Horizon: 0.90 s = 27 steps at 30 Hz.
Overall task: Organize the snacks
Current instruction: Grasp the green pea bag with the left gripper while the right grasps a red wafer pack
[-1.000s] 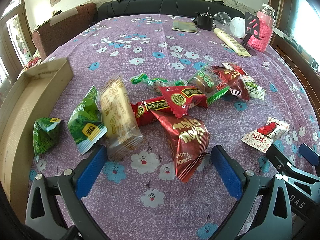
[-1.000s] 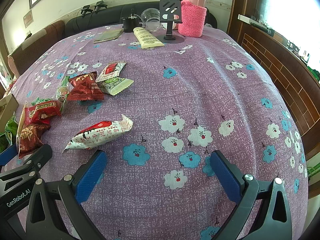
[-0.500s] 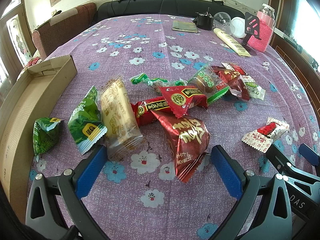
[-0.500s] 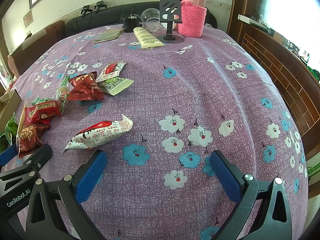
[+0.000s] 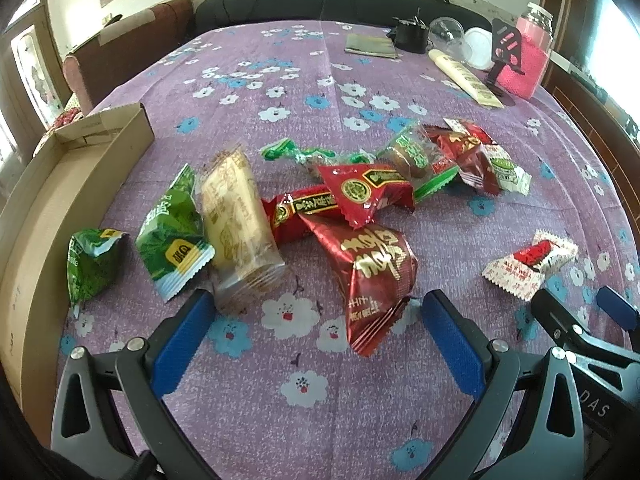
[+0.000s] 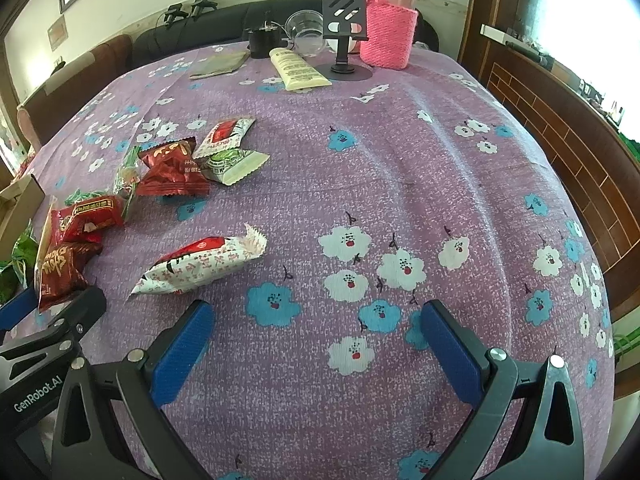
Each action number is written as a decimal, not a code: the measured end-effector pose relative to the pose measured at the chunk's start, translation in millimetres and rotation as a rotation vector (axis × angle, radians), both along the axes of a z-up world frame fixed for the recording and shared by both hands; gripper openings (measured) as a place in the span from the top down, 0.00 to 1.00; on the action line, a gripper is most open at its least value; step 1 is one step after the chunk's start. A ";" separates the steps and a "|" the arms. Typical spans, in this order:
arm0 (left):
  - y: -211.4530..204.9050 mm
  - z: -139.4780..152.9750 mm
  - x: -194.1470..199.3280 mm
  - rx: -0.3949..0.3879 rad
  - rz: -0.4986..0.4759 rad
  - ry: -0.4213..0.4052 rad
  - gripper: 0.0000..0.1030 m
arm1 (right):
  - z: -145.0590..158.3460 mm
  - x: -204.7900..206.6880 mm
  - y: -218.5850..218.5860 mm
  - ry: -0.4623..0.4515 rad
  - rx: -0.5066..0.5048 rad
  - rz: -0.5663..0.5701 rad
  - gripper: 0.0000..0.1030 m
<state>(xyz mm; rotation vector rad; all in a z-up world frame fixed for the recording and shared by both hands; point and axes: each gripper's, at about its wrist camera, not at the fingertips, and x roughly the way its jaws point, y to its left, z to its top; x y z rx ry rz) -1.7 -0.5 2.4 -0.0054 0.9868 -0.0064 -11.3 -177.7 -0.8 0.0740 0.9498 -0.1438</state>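
Left wrist view: my left gripper [image 5: 316, 322] gaped empty before the dark red packet [image 5: 372, 272] lying on the counter [image 5: 280, 420]; right gripper [image 6: 316, 332] likewise empty. Best pinch its bulging middle, then carry to the cardboard box [image 5: 60, 184].

A purple tablecloth [image 6: 400, 168] printed with white and blue flowers covered the table. At its far end stood a flask in a pink knitted sleeve [image 6: 389, 36], just beside a black phone stand [image 6: 343, 28] on its round base. A cream tube [image 6: 298, 69] lay flat near them (label unreadable), with a clear plastic cup [image 6: 305, 32] behind and a dark sofa [image 5: 340, 4] beyond.
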 end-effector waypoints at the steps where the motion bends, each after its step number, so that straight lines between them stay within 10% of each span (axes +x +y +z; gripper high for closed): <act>1: -0.2 -0.6 0.2 0.000 -0.011 0.006 0.00 | 0.2 0.0 0.0 0.002 0.001 0.002 0.00; 6: 1.2 1.9 3.5 -0.005 -0.078 0.077 0.06 | 1.4 -3.8 -0.4 -0.006 0.000 -0.003 0.03; 8: 7.4 10.6 -1.3 -0.052 -0.109 0.093 0.28 | 5.6 -8.5 -3.0 -0.012 0.008 -0.011 0.08; 14: 45.4 48.2 -25.4 -0.176 -0.135 0.048 0.31 | 38.3 -28.7 2.0 -0.087 -0.003 0.039 0.09; 27: 110.2 61.4 -23.7 -0.254 -0.097 0.059 0.59 | 50.1 0.9 75.6 0.010 0.271 0.338 0.33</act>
